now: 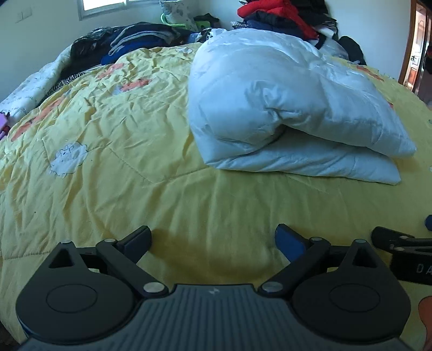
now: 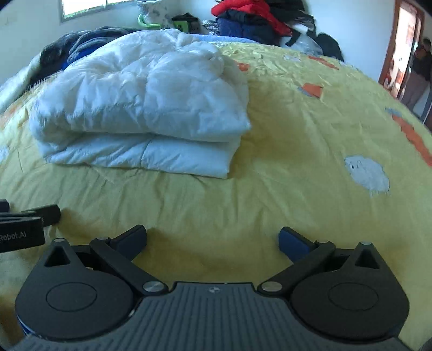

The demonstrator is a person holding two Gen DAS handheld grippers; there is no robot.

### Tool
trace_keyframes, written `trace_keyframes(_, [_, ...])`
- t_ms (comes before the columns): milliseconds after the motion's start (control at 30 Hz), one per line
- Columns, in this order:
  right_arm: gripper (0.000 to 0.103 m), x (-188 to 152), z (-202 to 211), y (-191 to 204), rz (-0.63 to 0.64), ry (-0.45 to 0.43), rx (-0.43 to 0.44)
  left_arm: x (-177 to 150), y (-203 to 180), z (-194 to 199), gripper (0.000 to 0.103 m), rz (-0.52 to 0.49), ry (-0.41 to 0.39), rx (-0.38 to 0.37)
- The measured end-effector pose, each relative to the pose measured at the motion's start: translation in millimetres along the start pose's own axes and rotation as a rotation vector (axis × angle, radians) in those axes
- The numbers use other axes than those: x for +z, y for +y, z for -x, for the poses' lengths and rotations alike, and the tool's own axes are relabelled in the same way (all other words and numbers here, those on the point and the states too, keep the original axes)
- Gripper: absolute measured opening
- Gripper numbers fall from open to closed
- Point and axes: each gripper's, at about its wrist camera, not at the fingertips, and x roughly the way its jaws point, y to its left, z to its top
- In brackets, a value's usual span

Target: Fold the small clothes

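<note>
Left tongs point(image 1: 213, 240) gape empty over the yellow bedspread point(image 1: 113, 167). The folded white garment point(image 1: 283, 108) lies ahead on the bed, apart from both. Right tongs point(image 2: 213, 240) gape empty too. Its puffy top layer could spring open if released loosely. Its underside and the far clothes pile point(image 2: 251, 19) are hard to make out.
</note>
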Motion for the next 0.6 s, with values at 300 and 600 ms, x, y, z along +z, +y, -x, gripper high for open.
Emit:
trace_keyframes(300, [0.103,-3.5,0.4,3.0,-0.022,-0.018,-0.006,0.6,2.8,-1.6,0.103,0.014,0.013,-0.008])
trace_keyframes(600, [0.103,-4.7,1.4,5.4,-0.026,-0.017,-0.013,1.1,3.6,-0.7,0.103,0.001,0.037,-0.025])
